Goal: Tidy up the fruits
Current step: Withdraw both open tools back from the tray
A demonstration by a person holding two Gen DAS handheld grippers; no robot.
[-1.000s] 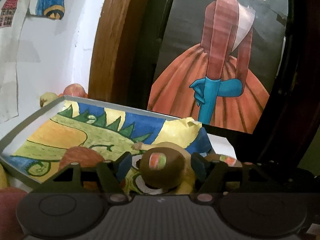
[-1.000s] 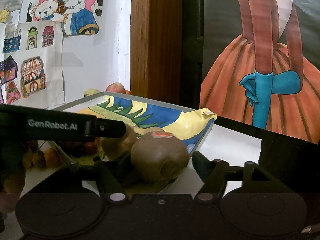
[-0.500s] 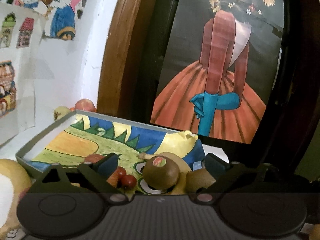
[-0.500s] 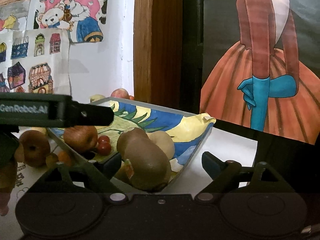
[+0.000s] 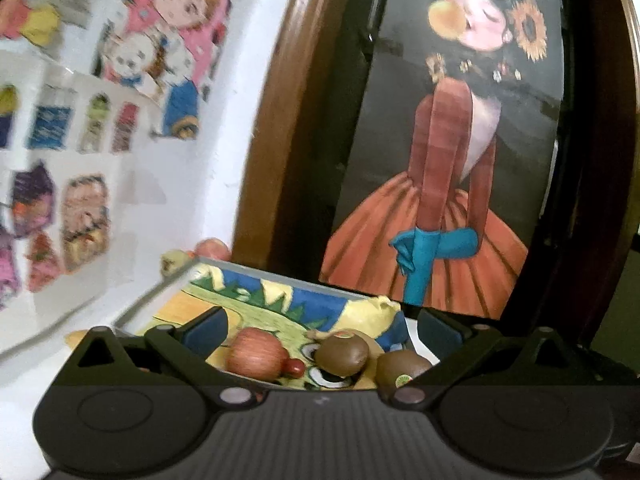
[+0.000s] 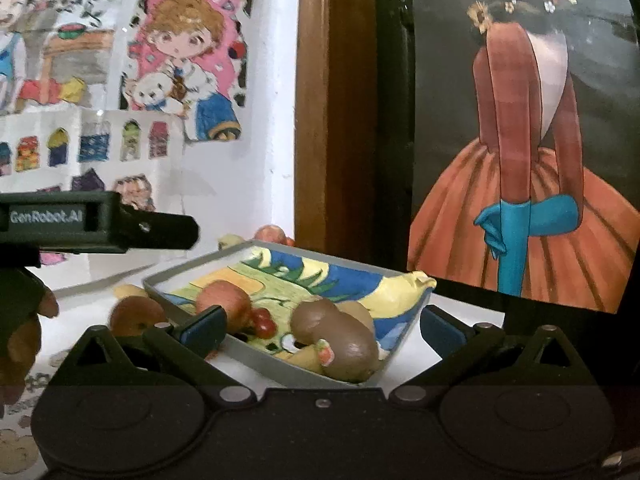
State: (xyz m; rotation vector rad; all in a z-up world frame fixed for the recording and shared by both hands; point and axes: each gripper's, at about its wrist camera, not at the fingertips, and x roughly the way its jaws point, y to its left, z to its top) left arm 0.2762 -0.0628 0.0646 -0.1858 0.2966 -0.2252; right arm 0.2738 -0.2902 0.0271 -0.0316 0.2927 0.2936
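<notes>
A grey tray (image 5: 154, 299) lined with a colourful drawing holds a red apple (image 5: 256, 354), a small red fruit (image 5: 296, 367) and two brown kiwis (image 5: 342, 354) (image 5: 402, 368). My left gripper (image 5: 322, 330) hangs open just in front of the tray, with nothing between its blue pads. In the right wrist view the same tray (image 6: 280, 372) shows the apple (image 6: 224, 304), small red fruits (image 6: 262, 322) and the kiwis (image 6: 316, 316) (image 6: 352, 354), one bearing a sticker. My right gripper (image 6: 322, 326) is open at the tray's near corner and holds nothing.
Another apple (image 6: 136, 316) lies on the white tabletop left of the tray, and more fruit (image 6: 270, 234) sits behind it by the wall. The left gripper's body (image 6: 100, 222) and a person's hand (image 6: 20, 320) fill the left side. A wooden frame and a painting stand behind.
Both grippers let go of the kiwis they held, which now lie in the tray. Both have opened wide and drawn back and upward from it.
</notes>
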